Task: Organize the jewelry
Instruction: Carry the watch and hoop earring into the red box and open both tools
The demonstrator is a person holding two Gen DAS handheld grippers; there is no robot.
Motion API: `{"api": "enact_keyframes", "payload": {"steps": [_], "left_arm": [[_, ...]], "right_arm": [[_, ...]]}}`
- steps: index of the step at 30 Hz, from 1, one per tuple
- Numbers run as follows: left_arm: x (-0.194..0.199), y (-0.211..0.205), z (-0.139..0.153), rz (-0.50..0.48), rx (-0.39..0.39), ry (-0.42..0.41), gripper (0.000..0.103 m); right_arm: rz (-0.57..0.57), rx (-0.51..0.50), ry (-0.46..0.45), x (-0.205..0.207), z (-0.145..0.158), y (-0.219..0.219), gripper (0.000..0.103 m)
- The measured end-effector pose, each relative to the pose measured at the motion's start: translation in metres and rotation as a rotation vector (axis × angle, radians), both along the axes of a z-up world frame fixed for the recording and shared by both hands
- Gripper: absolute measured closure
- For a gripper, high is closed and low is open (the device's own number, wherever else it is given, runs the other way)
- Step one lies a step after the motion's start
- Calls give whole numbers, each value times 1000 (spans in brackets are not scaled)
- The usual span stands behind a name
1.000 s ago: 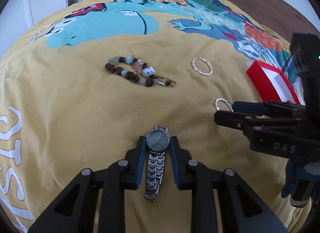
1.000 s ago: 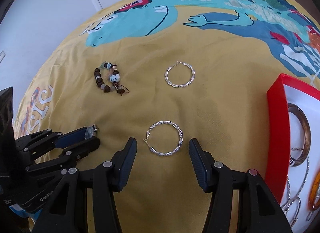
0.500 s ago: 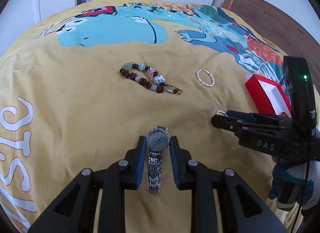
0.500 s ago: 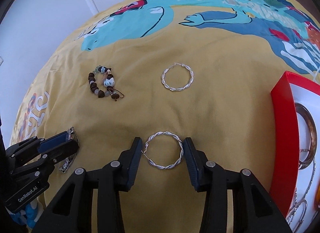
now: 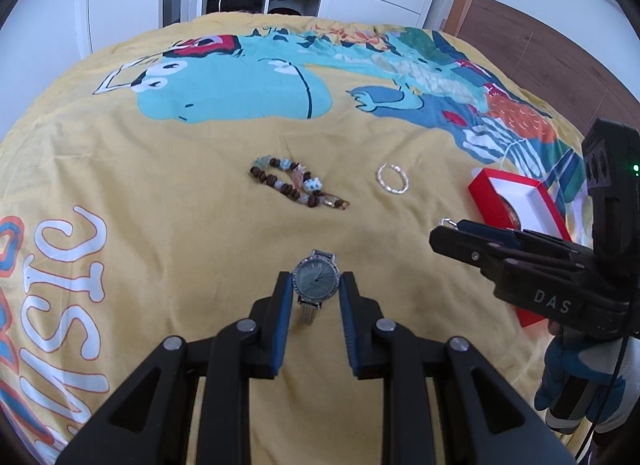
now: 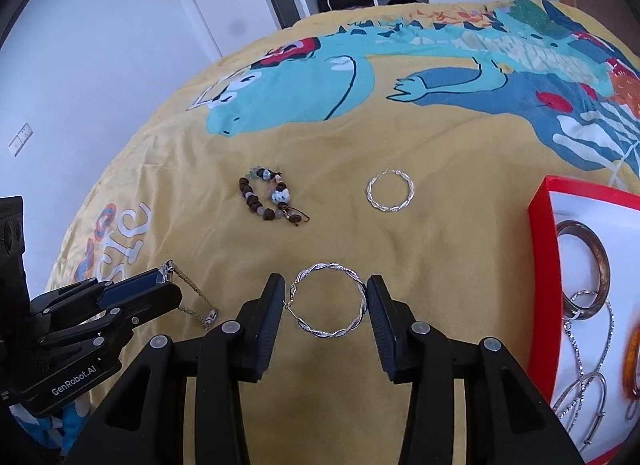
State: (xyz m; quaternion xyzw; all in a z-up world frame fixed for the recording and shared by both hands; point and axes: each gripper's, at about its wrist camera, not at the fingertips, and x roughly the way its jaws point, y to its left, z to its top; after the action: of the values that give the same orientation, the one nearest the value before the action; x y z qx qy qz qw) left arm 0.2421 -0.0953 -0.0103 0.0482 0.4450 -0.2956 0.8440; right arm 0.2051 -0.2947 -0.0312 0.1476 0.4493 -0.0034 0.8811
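Note:
My left gripper (image 5: 316, 289) is shut on a silver wristwatch (image 5: 316, 280) by its round face and holds it above the yellow bedspread; its strap hangs down (image 6: 192, 297). My right gripper (image 6: 326, 305) is shut on a twisted silver hoop earring (image 6: 329, 305), also lifted. A second twisted hoop (image 6: 390, 196) and a brown and blue bead bracelet (image 6: 268, 199) lie on the bedspread farther ahead; both also show in the left wrist view, the hoop (image 5: 392, 180) and the bracelet (image 5: 296, 187). A red box with a white lining (image 6: 538, 233) is at the right.
The red box holds a brown bangle (image 6: 592, 261), thin silver hoops (image 6: 580, 397) and an orange piece. The right gripper's body (image 5: 560, 265) is close to the right of the left one. A wardrobe and door stand beyond the bed.
Both grippers have risen from the bedspread, the left with the watch and the right with the hoop earring. The right jaws closed onto the hoop over the last second.

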Motion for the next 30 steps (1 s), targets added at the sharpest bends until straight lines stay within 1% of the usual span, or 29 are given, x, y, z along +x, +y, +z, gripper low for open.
{"api": "enact_keyframes", "payload": {"steps": [6, 10, 13, 18, 23, 26, 30], "left_arm": [[-21, -25, 24, -39, -11, -29, 81], [-38, -58, 38, -88, -22, -38, 81], [-51, -87, 42, -129, -27, -39, 81], [-71, -146, 41, -202, -31, -25, 81], [-77, -210, 31, -256, -27, -6, 81], [-74, -243, 20, -262, -13, 7, 81], [-60, -279, 1, -241, 20, 27, 81]], "right_arm": [[-13, -7, -58, -25, 31, -19, 61], [-48, -29, -78, -47, 45, -49, 61], [-90, -51, -77, -65, 49, -80, 61], [-156, -82, -54, -89, 43, -136, 61], [-191, -111, -16, -94, 30, -183, 61], [-189, -128, 12, -90, 20, -205, 61], [-162, -143, 59, -79, 4, -228, 61]]}}
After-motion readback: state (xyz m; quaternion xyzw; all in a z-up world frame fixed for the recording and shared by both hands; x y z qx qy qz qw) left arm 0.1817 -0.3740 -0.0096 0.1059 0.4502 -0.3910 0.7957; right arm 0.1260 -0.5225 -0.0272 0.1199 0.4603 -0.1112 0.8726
